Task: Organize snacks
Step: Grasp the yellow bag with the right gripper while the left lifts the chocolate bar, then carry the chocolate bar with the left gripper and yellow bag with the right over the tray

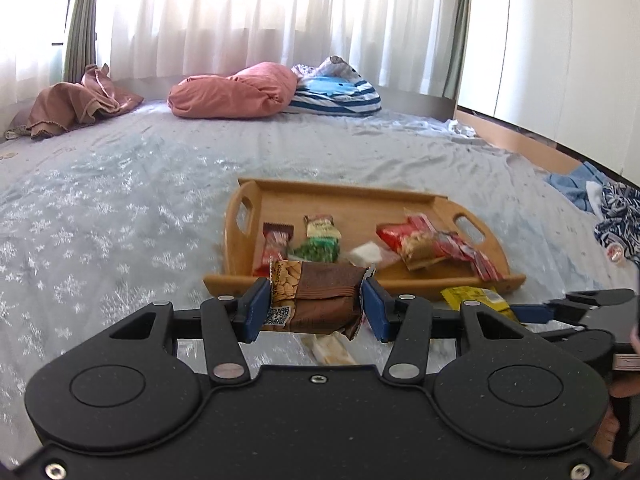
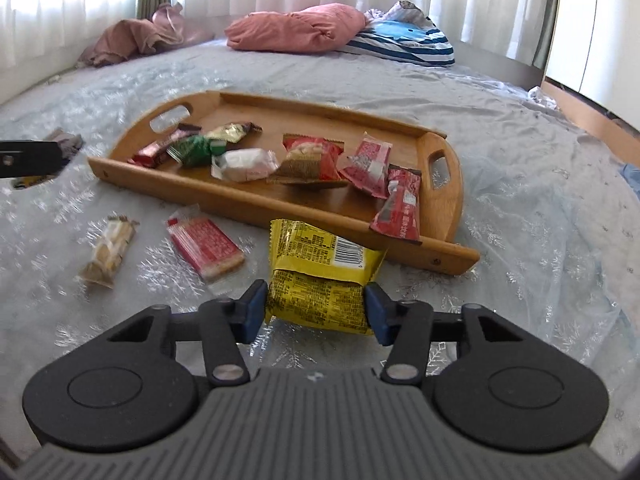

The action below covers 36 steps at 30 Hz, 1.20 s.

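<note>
My left gripper [image 1: 316, 306] is shut on a brown nut snack bar [image 1: 320, 300] and holds it above the bed, just short of the near rim of the wooden tray [image 1: 360, 196]. My right gripper [image 2: 316, 304] is shut on a yellow snack packet [image 2: 320, 268], in front of the tray [image 2: 248, 200]. The tray holds several wrapped snacks, red, green, gold and white. A red cracker packet [image 2: 206, 246] and a pale wafer bar [image 2: 106, 250] lie on the bedsheet left of the yellow packet. The right gripper also shows in the left wrist view [image 1: 560, 312].
The tray sits on a light blue bedsheet [image 1: 120, 200]. A pink pillow [image 1: 236, 92], a striped pillow [image 1: 340, 92] and a brown cloth [image 1: 76, 104] lie at the far end by the curtains. Clothes [image 1: 616, 216] lie at the bed's right edge.
</note>
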Each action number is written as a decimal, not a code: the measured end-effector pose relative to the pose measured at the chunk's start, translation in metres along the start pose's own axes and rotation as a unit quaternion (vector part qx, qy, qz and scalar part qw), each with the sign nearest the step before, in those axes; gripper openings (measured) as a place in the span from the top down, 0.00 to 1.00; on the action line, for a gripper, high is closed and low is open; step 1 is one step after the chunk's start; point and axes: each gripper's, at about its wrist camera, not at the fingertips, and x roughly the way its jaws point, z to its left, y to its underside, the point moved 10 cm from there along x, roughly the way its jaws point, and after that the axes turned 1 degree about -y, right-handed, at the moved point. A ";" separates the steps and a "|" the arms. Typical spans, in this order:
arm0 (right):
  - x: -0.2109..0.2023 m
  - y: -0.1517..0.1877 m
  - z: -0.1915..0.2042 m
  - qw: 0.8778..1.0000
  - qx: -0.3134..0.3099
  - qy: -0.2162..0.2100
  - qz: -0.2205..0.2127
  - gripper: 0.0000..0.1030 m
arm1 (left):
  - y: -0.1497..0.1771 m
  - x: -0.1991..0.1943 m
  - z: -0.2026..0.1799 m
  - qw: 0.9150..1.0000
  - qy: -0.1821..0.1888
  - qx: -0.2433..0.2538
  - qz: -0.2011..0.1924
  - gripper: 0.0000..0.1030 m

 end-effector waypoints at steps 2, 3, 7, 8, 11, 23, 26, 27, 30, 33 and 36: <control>-0.007 -0.005 -0.002 1.000 0.004 0.000 -0.007 0.47 | -0.008 0.002 0.002 1.000 -0.001 -0.003 -0.005 0.54; -0.011 -0.007 -0.003 1.000 0.004 -0.001 -0.009 0.47 | -0.012 0.004 0.003 1.000 -0.001 -0.004 -0.007 0.54; -0.028 -0.024 -0.007 1.000 0.005 -0.010 -0.027 0.47 | -0.033 0.013 0.007 1.000 0.003 -0.010 -0.015 0.54; -0.031 -0.030 -0.009 0.999 0.005 -0.011 -0.030 0.47 | -0.038 0.015 0.007 1.000 0.003 -0.011 -0.017 0.54; -0.039 -0.048 -0.017 0.999 0.016 -0.017 -0.042 0.47 | -0.056 0.025 0.008 1.000 0.006 -0.011 -0.024 0.54; 0.025 -0.131 -0.065 0.998 0.047 -0.025 -0.024 0.47 | -0.106 0.128 0.021 0.998 0.020 -0.050 0.015 0.54; 0.050 -0.146 -0.067 0.997 0.067 -0.043 -0.020 0.47 | -0.109 0.164 0.028 0.997 0.018 -0.067 0.028 0.54; 0.058 -0.149 -0.066 0.996 0.070 -0.046 -0.018 0.47 | -0.108 0.174 0.030 0.997 0.017 -0.070 0.034 0.54; 0.086 -0.159 -0.060 0.996 0.072 -0.057 -0.011 0.47 | -0.104 0.206 0.035 0.996 0.009 -0.072 0.047 0.54; 0.111 -0.163 -0.051 0.995 0.076 -0.064 -0.005 0.47 | -0.098 0.229 0.039 0.996 0.002 -0.069 0.054 0.54; 0.134 -0.158 -0.040 0.997 0.061 -0.051 0.006 0.47 | -0.088 0.251 0.043 0.995 -0.004 -0.065 0.069 0.54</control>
